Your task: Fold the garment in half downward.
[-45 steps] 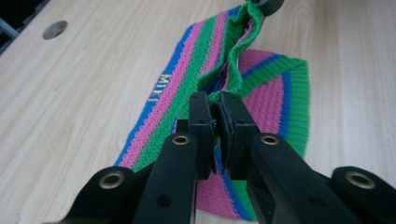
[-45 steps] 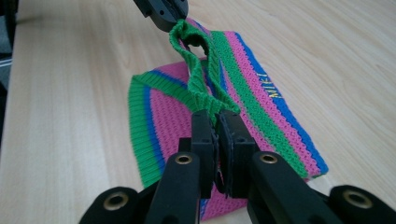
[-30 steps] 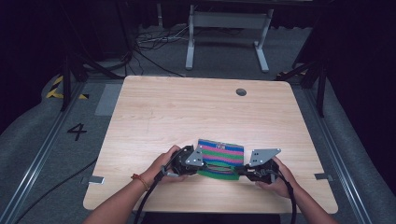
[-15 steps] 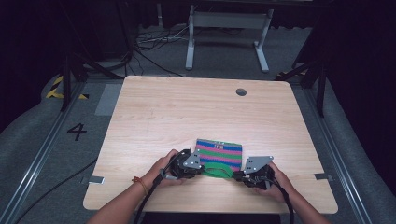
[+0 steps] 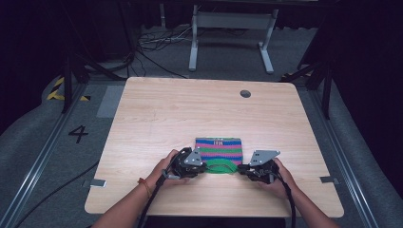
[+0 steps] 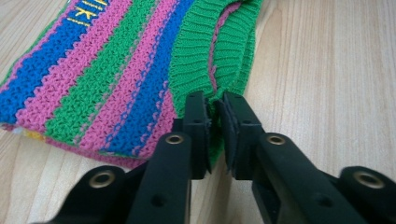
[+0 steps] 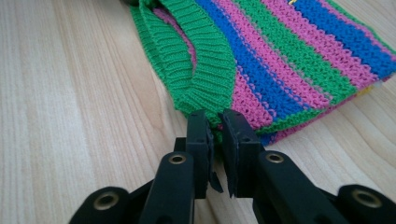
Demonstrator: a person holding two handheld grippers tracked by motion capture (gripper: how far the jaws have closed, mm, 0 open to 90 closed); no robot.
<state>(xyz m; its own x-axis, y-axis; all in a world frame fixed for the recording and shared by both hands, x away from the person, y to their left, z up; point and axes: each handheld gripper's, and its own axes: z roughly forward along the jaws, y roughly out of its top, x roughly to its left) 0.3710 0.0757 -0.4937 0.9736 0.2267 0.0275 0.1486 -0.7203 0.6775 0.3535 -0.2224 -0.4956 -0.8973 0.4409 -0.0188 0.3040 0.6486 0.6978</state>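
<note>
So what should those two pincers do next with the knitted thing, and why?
Probably lift and draw both corners toward the person. The left gripper and right gripper are each shut on a near corner of the folded knit, by its green ribbed band.

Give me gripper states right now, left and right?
Left hand-held gripper: closed on the green ribbed edge of the striped knit piece.
Right hand-held gripper: closed on the same green edge, at its other corner.
</note>
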